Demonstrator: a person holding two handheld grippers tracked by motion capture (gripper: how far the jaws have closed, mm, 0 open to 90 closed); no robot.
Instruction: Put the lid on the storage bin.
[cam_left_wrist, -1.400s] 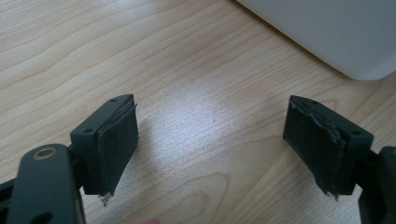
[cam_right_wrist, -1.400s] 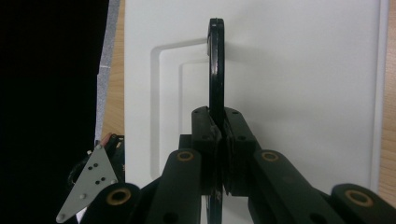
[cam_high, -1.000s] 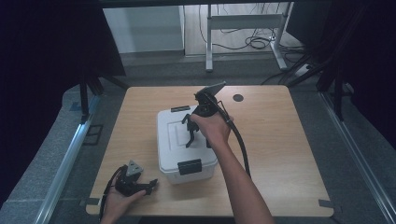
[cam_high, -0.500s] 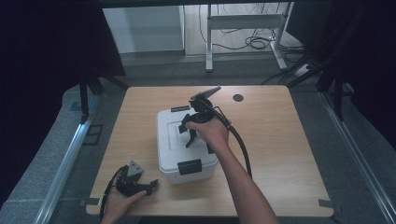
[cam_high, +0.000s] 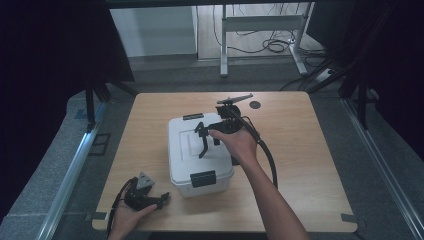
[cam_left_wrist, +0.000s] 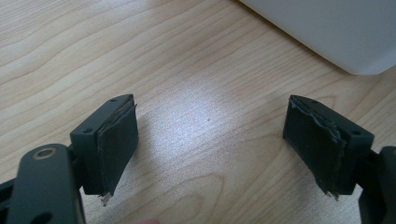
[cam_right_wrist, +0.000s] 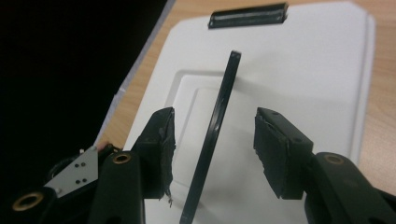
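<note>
1. Looking down from the high view, a white lidded storage box (cam_high: 200, 155) stands near the middle of the wooden table (cam_high: 300, 150), with a black latch (cam_high: 203, 178) on its near end and another black latch (cam_high: 193, 116) on its far end.
2. The right gripper (cam_high: 201, 140) hangs over the box's lid, held by the right hand (cam_high: 240, 145), its cable (cam_high: 270, 160) trailing back along the forearm.
3. The right gripper view gives what the high view cannot: the black carry handle (cam_right_wrist: 212, 140) stands upright on edge from the recessed panel of the lid, and it sits between the two pads (cam_right_wrist: 161, 149) with a gap on either side, touching neither.
4. The right gripper's jaws have just been opening; they now stand parted around the handle without pinching it.
5. The same view shows the far latch (cam_right_wrist: 247, 15) at the top edge of the lid, and the grey three-cornered plate of the other gripper low at the left.
6. The left gripper (cam_high: 162, 199) lies low on the table by the near left corner, in the left hand (cam_high: 127, 220), just beside the box's near end.
7. The left gripper view shows its jaws spread wide over bare wood grain, nothing between them, with a rounded white corner of the box (cam_left_wrist: 327, 32) at the upper right. The worn, frayed edges of its pads (cam_left_wrist: 116, 144) are plain here.
</note>
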